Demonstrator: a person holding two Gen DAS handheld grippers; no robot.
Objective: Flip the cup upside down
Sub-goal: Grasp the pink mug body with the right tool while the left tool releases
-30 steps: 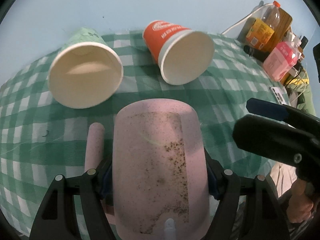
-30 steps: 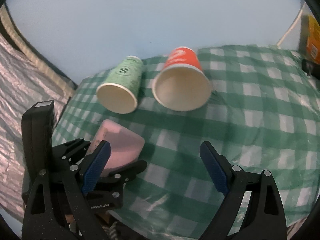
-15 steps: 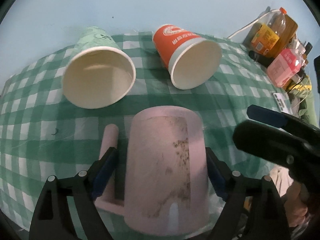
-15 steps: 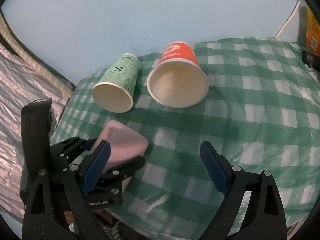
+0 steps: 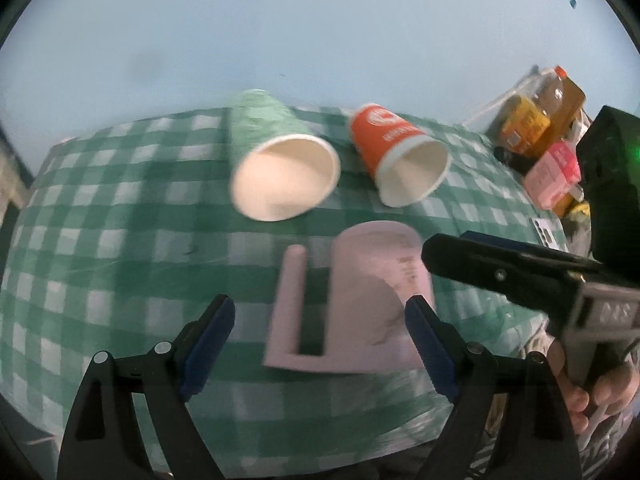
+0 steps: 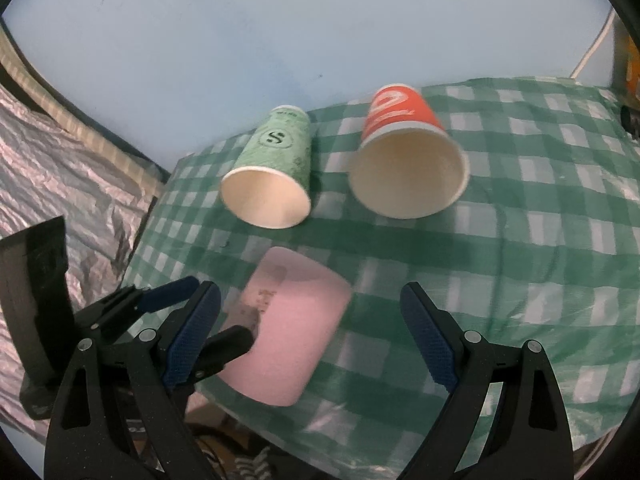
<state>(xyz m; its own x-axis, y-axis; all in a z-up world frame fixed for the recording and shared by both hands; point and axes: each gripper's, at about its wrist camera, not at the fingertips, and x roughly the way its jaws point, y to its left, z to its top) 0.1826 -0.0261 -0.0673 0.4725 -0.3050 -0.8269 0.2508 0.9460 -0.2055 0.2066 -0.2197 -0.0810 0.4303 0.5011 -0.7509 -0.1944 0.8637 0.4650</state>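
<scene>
Pink cup (image 5: 376, 300): stands on the green-checked desk (image 5: 120, 240) near its front edge, rim down and flat base up, its squared handle pointing toward 9 o'clock in the left wrist view; in the right wrist view it sits at about 7 o'clock from the frame centre (image 6: 288, 332).
Left hand-held gripper (image 5: 320, 340): jaws spread wide, one blue-padded finger on each side of the pink cup, with visible gaps to the cup; nothing is pinched. In the right wrist view it appears at 8 o'clock (image 6: 188, 320), beside the cup.
Right hand-held gripper (image 6: 310, 336): fingers spread apart over the desk, holding nothing; the pink cup lies toward its left finger. In the left wrist view its black body enters from 3 o'clock (image 5: 500, 272), held by a hand (image 5: 592, 392) at about 4 o'clock.
Green paper cup (image 5: 280, 168): lies on its side, open mouth facing the cameras, at 11 o'clock from the pink cup.
Orange paper cup (image 5: 400, 156): lies on its side just to the right of the green one, mouth also toward the cameras, at 1 o'clock from the pink cup.
Bottles and pink carton (image 5: 552, 172): grouped at the desk's far right edge, at 2 o'clock, well apart from the cups.
Backdrop: plain pale blue wall (image 5: 320, 32).
</scene>
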